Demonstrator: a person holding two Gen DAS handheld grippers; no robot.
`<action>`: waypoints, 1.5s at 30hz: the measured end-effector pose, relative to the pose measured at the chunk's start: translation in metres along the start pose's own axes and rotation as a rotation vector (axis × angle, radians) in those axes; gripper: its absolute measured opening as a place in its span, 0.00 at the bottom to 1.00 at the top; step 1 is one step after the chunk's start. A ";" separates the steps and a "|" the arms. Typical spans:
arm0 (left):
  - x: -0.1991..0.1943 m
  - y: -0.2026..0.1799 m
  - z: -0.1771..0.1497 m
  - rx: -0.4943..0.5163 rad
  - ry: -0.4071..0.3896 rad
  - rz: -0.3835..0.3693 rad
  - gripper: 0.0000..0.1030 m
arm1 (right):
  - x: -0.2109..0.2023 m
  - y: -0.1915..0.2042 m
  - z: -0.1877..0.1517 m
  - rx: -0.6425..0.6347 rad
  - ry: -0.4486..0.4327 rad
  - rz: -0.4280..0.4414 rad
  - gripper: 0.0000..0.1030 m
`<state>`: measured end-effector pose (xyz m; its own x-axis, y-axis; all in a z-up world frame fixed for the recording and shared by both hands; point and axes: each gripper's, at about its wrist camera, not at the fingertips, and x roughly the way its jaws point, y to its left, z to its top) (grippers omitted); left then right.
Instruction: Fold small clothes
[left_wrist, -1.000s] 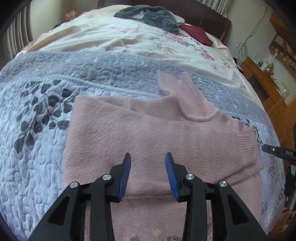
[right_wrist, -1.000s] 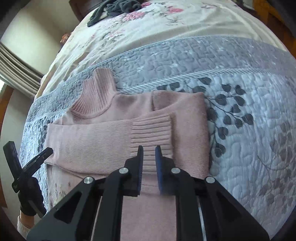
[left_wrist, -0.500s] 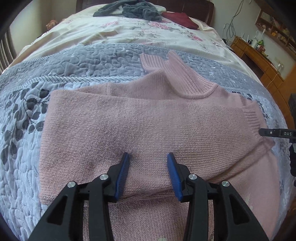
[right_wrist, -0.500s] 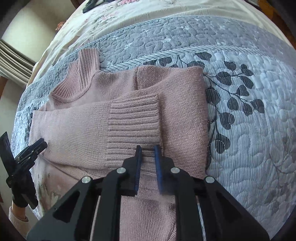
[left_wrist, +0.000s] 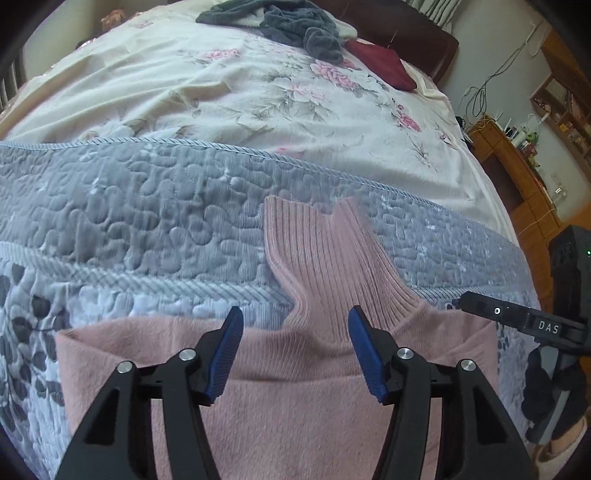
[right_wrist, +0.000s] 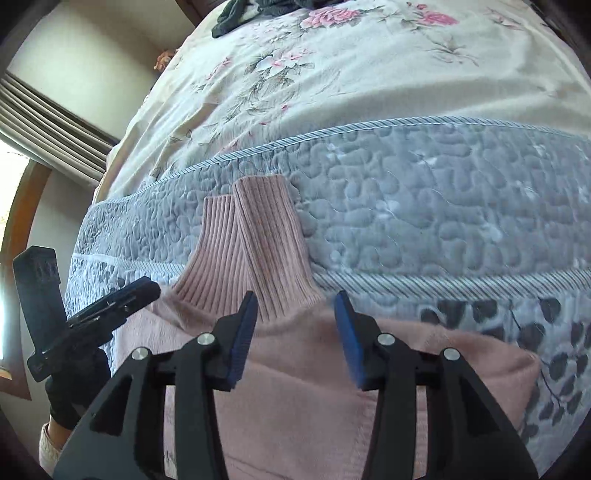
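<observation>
Both the left gripper (left_wrist: 295, 349) and right gripper (right_wrist: 297, 338) now released, advanced toward the pink sweater (left_wrist: 295, 406) collar (sleeves folded across), so the bottom-up fold appears next.

light: soft daylight, window (right_wrist: 11, 177) glare left | shadows: faint | edges: fisheye-bent, dark vignette

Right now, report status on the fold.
Both hand-held grippers, left and right, open, empty. Pink sweater flat on quilt, collar sticking out. Nothing blocking.
</observation>
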<state>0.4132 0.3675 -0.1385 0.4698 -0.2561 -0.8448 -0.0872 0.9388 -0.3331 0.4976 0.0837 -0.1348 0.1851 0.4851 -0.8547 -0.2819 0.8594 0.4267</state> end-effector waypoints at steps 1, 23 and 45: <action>0.009 0.000 0.005 -0.004 0.012 0.011 0.58 | 0.011 0.003 0.007 -0.005 0.006 -0.002 0.46; 0.002 -0.001 -0.002 0.044 -0.156 -0.247 0.09 | 0.000 0.006 0.000 -0.129 -0.136 0.130 0.09; -0.066 0.049 -0.145 -0.078 -0.024 -0.463 0.36 | -0.061 -0.004 -0.180 -0.141 0.026 0.229 0.31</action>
<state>0.2503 0.3975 -0.1595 0.4947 -0.6379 -0.5902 0.0714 0.7067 -0.7039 0.3180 0.0211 -0.1375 0.0775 0.6581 -0.7489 -0.4422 0.6959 0.5658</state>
